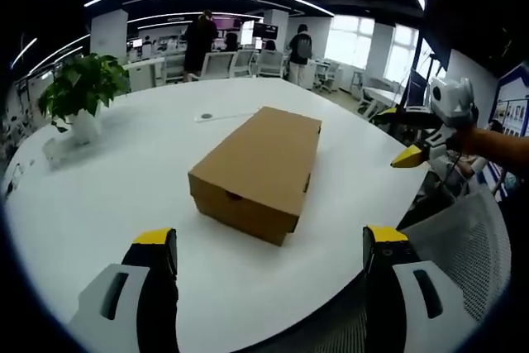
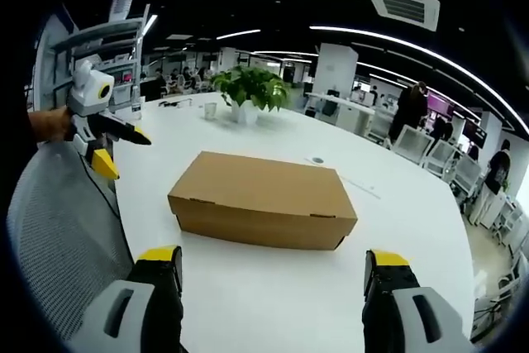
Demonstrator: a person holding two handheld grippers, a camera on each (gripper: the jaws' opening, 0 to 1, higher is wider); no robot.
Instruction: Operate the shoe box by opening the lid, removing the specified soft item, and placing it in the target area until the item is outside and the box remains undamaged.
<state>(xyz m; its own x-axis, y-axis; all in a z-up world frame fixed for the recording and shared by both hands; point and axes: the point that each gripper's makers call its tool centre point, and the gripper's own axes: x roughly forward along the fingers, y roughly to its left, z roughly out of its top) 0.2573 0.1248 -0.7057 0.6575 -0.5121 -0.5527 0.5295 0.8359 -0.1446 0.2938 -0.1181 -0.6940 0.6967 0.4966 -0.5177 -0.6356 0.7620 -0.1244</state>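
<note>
Both grippers, left and right, gape wide, holding nothing, well short of the box. Box sits closed mid-table. Suggest: pin the base with one, lift the lid's front lip gently with the other; don't crush cardboard.

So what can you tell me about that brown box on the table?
The shoe box is plain brown cardboard, long and rectangular, with no print that I can see. Its lid is shut and sits flush, with small notches along the lower edge of the lid's sides. It lies flat on the white table, skewed to the table's edge, looking undamaged. Nothing touches it but the table; both tools are held back from it, and a potted plant stands farther off.
</note>
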